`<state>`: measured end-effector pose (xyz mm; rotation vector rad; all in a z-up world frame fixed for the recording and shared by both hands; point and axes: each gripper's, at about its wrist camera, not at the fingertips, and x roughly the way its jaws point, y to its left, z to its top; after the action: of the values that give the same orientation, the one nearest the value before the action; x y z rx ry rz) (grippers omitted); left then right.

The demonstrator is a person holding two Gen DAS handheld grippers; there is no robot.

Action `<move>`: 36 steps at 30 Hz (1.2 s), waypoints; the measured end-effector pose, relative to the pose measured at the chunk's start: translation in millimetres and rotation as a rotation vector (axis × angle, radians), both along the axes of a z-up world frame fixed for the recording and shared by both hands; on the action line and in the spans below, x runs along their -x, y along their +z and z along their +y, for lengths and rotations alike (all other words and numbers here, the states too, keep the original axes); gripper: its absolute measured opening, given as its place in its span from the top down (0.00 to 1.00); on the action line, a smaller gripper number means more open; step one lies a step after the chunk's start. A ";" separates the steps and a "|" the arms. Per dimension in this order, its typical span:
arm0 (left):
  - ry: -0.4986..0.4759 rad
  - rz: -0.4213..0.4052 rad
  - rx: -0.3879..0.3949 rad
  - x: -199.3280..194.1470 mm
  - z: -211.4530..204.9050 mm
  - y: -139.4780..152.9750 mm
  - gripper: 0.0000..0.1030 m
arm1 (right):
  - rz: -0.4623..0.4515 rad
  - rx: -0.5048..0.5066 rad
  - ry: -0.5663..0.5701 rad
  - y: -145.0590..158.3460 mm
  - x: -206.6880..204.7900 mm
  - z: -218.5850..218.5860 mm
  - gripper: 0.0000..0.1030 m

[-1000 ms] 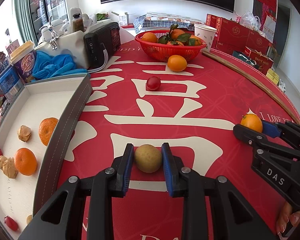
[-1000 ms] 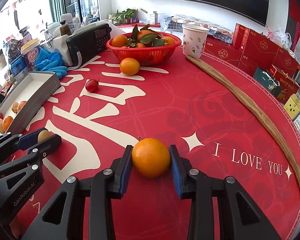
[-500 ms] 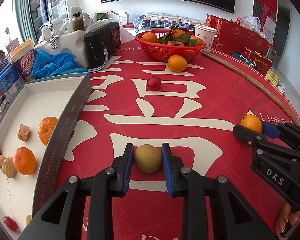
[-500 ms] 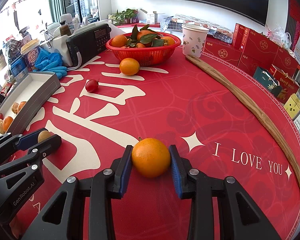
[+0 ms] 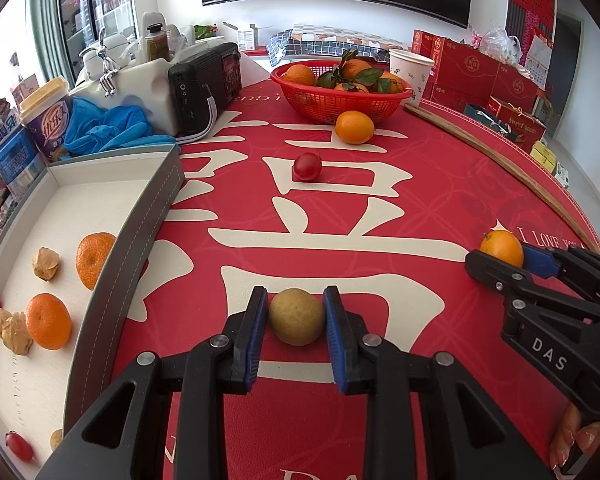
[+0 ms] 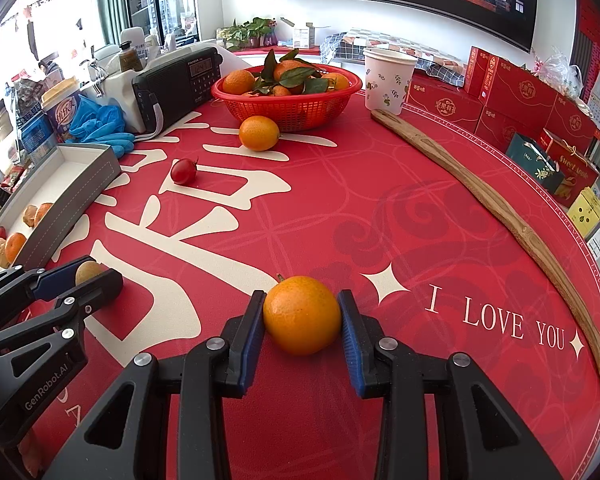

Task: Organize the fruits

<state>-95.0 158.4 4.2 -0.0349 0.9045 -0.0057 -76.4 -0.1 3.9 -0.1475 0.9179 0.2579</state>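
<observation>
Pinching a brown fruit (image 5: 297,317) in my left gripper (image 5: 296,322) and an orange (image 6: 302,315) in my right gripper (image 6: 302,326), both right of the tray (image 5: 140,216); next, I judge, lift toward it.

Red, cream and orange under my tools

My black left tool (image 5: 296,320) with blue pads frames a yellowish-brown round fruit (image 5: 296,317); my right tool (image 6: 302,316) frames a bright orange mandarin (image 6: 302,314), over the red tabletop (image 6: 400,216) patterned with cream characters.

red table (image 6: 380,208), basket (image 6: 288,114), tray (image 5: 140,220), tomato (image 5: 307,166)
</observation>
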 end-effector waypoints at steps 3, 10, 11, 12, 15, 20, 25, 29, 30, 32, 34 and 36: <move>0.000 0.000 0.000 -0.1 0.0 0.0 0.70 | 0.000 0.000 0.000 -0.1 0.0 0.0 0.64; 0.000 0.000 0.000 -0.2 0.0 0.2 0.70 | 0.000 0.000 0.000 -0.2 0.1 0.3 0.64; 0.000 0.000 0.000 -0.1 0.0 0.2 0.70 | 0.000 0.000 0.000 -0.1 0.0 0.1 0.64; 0.000 0.000 0.000 -0.1 0.1 0.2 0.70 | 0.000 0.000 0.000 -0.2 0.1 0.3 0.64; -0.001 0.000 0.000 0.0 0.1 0.3 0.70 | 0.000 0.000 0.000 -0.1 0.2 0.3 0.64; -0.001 0.000 0.002 0.0 0.2 0.5 0.70 | 0.000 -0.001 0.000 -0.2 0.2 0.3 0.64; 0.001 -0.001 0.010 0.5 1.6 0.7 0.70 | 0.001 -0.004 -0.001 -0.2 0.1 0.1 0.64; 0.006 -0.003 0.025 1.5 3.9 1.0 0.70 | 0.009 -0.022 -0.006 0.6 -1.0 -1.8 0.64; 0.007 -0.004 0.031 1.9 5.1 1.1 0.70 | 0.012 -0.030 -0.007 1.0 -1.4 -2.5 0.64; 0.009 -0.006 0.043 2.4 7.1 1.1 0.70 | 0.013 -0.047 -0.012 2.4 -2.0 -4.9 0.64; 0.013 -0.007 0.051 3.4 9.0 1.0 0.70 | 0.008 -0.060 -0.019 4.9 -2.3 -8.1 0.64; 0.014 -0.007 0.058 4.1 11.2 0.9 0.70 | 0.002 -0.073 -0.025 7.5 -2.0 -10.9 0.64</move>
<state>-99.0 169.6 5.1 -0.0945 0.8968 -0.0192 -74.4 -10.9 11.4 -0.0690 0.9103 0.2681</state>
